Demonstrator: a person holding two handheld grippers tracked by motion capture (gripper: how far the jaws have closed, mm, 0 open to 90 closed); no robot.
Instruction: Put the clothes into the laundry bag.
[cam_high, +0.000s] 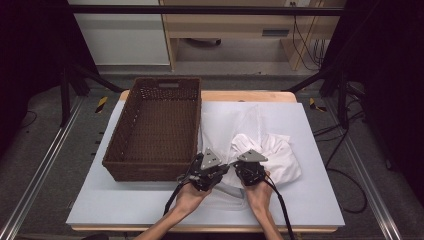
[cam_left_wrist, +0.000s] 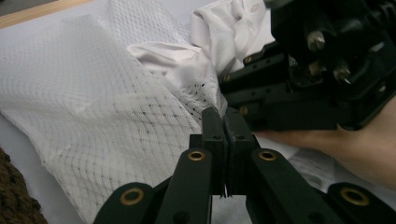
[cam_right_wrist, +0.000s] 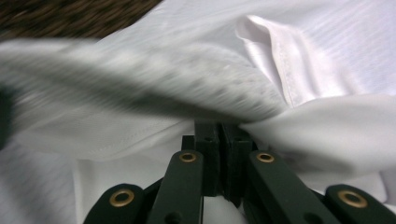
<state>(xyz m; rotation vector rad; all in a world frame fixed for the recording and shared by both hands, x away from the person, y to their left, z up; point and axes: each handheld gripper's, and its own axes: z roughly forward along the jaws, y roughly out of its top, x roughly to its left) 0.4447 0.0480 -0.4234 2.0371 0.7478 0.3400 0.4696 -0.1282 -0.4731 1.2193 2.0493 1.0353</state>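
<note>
A white mesh bag (cam_high: 240, 120) lies flat on the mat right of the basket, with a crumpled white garment (cam_high: 280, 155) on its near right part. My left gripper (cam_high: 226, 167) is shut on the bag's near edge; in the left gripper view the mesh bag (cam_left_wrist: 93, 93) runs right into the closed left gripper (cam_left_wrist: 225, 116). My right gripper (cam_high: 235, 163) sits just beside it, also shut. In the right gripper view, the blurred mesh bag (cam_right_wrist: 140, 79) and the garment (cam_right_wrist: 327, 46) meet at the closed right gripper (cam_right_wrist: 223, 126). The right gripper (cam_left_wrist: 225, 86) touches the same edge.
A brown wicker basket (cam_high: 150, 165) stands empty on the left half of the pale mat (cam_high: 310, 200), its near wall close to my left gripper. The person's hand (cam_left_wrist: 355, 149) holds the right gripper. Cables trail back toward the table's front edge.
</note>
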